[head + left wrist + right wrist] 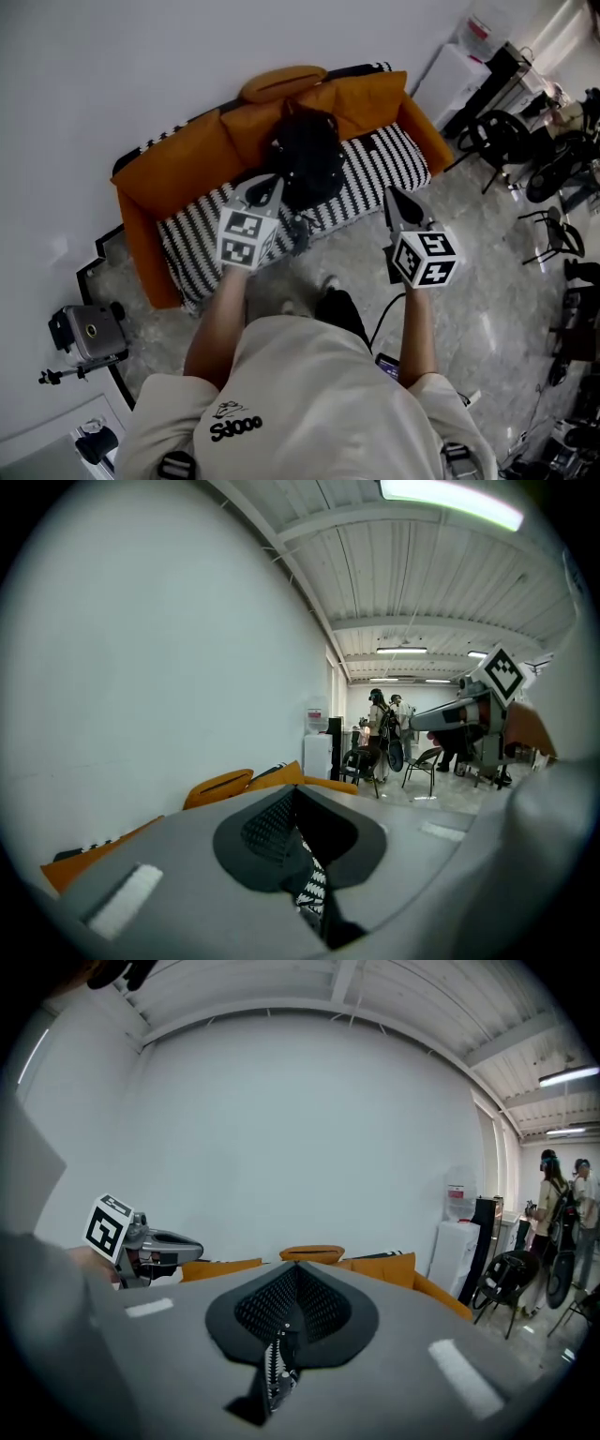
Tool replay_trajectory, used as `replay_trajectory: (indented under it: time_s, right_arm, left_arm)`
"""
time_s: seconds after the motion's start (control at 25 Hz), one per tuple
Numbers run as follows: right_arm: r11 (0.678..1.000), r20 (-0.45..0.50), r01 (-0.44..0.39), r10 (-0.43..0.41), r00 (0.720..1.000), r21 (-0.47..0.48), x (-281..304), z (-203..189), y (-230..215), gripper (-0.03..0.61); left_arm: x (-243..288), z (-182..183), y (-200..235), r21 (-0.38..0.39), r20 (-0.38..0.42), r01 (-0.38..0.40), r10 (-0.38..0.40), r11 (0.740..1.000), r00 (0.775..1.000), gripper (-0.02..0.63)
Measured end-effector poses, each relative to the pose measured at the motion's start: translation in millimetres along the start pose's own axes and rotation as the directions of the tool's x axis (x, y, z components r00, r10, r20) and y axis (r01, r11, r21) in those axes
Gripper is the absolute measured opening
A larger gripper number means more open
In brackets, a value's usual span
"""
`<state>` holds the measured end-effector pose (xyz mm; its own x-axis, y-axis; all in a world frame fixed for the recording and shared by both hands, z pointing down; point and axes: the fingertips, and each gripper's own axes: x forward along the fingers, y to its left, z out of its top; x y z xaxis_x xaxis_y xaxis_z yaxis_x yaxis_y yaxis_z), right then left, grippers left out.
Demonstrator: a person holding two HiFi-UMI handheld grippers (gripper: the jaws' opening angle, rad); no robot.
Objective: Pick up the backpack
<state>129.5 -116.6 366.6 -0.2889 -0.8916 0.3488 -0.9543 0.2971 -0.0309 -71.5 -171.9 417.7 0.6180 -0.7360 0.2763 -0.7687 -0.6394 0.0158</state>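
A black backpack [305, 155] stands upright on the black-and-white striped seat [375, 164] of an orange sofa [178, 167], leaning on its back cushions. My left gripper [271, 182] is shut and empty, its tip just short of the backpack's lower left side. My right gripper [391, 194] is also shut and empty, to the right of the backpack over the seat's front edge. In the left gripper view the shut jaws [295, 791] hide the backpack; striped fabric [314, 888] shows below them. The right gripper view shows shut jaws [296, 1266] aimed at the sofa [394, 1267].
A camera on a small tripod [89, 330] sits on the floor at the left. Black chairs [497, 136] and a white water dispenser [459, 70] stand right of the sofa. People stand far off [384, 728] in the room. The floor is grey marble.
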Motion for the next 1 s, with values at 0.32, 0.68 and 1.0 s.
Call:
replay_trajectory:
  time_s: [0.32, 0.68, 1.0]
  right_arm:
    - [0.997, -0.002, -0.075, 0.075, 0.997, 0.001, 54.1, -1.5, -13.0, 0.026]
    - [0.983, -0.051, -0.185, 0.185, 0.981, 0.001, 144.6, 11.9, -57.5, 0.043]
    - [0.964, -0.140, -0.263, 0.267, 0.953, 0.045, 223.6, -1.3, -88.6, 0.103]
  left_arm:
    - [39.7, -19.9, 22.4, -0.027, -0.066, -0.034, 0.032, 0.999, 0.997, 0.012]
    - [113.4, -15.6, 56.1, -0.055, -0.119, -0.100, 0.093, 0.993, 0.989, 0.012]
    - [172.5, -37.9, 83.6, -0.117, -0.214, -0.115, 0.088, 0.986, 0.973, 0.017]
